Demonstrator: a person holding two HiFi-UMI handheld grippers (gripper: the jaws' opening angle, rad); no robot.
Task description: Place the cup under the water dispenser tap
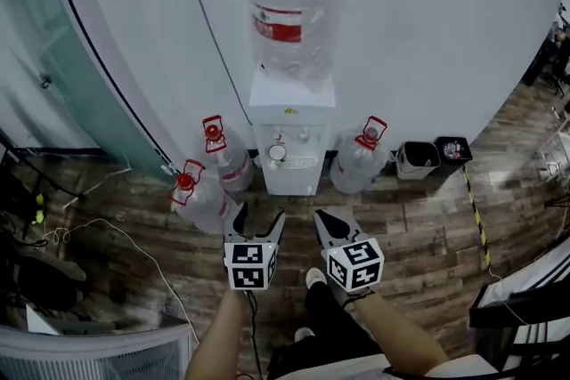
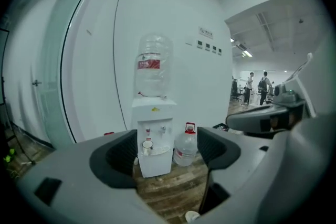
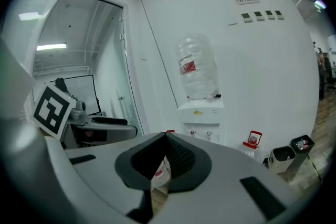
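A curved white wall [image 1: 401,31] fills the upper part of the head view. Against it at centre stands the water dispenser [image 1: 291,111] with a big bottle [image 1: 292,9] on top. Spare bottles [image 1: 359,161] stand on the wooden floor at either side. At lower centre, the left gripper [image 1: 258,221] has its jaws wide apart with nothing between them. The right gripper [image 1: 331,221] has its jaws closed together on nothing. The cup [image 1: 277,153] sits in the dispenser's recess, below the tap nearer the frame's left.

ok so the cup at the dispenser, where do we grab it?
Grip the cup by its side wall, level from the front: it seems upright in the dispenser recess, taps above, closed behind, so only the front is open.
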